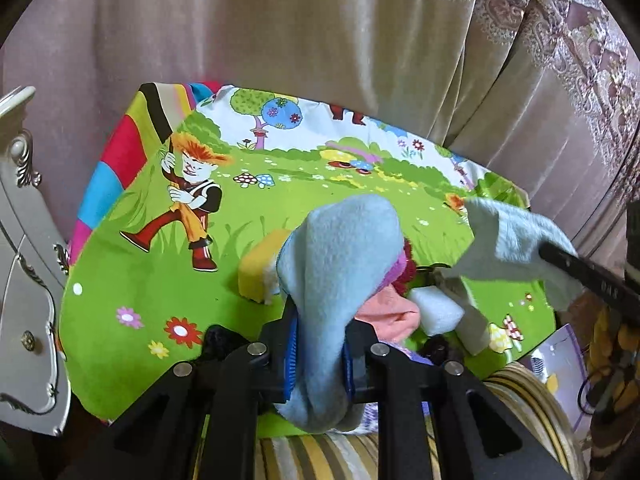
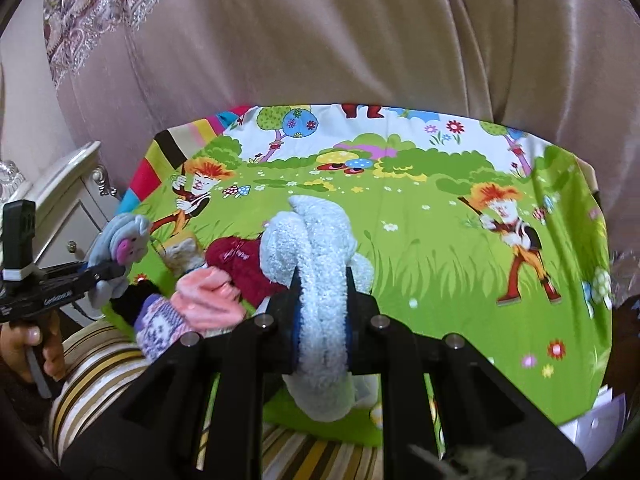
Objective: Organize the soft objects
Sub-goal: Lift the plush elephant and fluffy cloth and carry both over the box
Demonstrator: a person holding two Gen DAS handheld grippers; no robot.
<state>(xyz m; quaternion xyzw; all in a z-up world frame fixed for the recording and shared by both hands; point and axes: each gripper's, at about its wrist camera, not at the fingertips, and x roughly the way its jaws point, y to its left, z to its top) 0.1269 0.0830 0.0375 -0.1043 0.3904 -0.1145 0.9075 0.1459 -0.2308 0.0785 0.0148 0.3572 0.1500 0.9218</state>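
My left gripper (image 1: 320, 340) is shut on a light blue fleece sock (image 1: 344, 248) with a pink and purple patch, held up over the pile. My right gripper (image 2: 322, 304) is shut on a fluffy pale blue sock (image 2: 316, 240) that drapes over its fingers. Each gripper shows in the other view: the right gripper (image 1: 560, 258) at the right edge with its pale blue sock (image 1: 508, 240), the left gripper (image 2: 108, 270) at the left with its fleece sock (image 2: 120, 240). Below lie a dark red sock (image 2: 240, 264), a pink sock (image 2: 208, 296), a purple-patterned sock (image 2: 160, 328) and a yellow piece (image 1: 260, 268).
A cartoon-print sheet (image 2: 420, 240) covers the surface. A white dresser (image 1: 28, 280) stands at the left, beige curtains (image 2: 320, 40) hang behind, and striped fabric (image 2: 92, 380) lies at the near edge. A hand (image 2: 24, 344) grips the left tool's handle. Papers (image 2: 600, 420) lie at the right.
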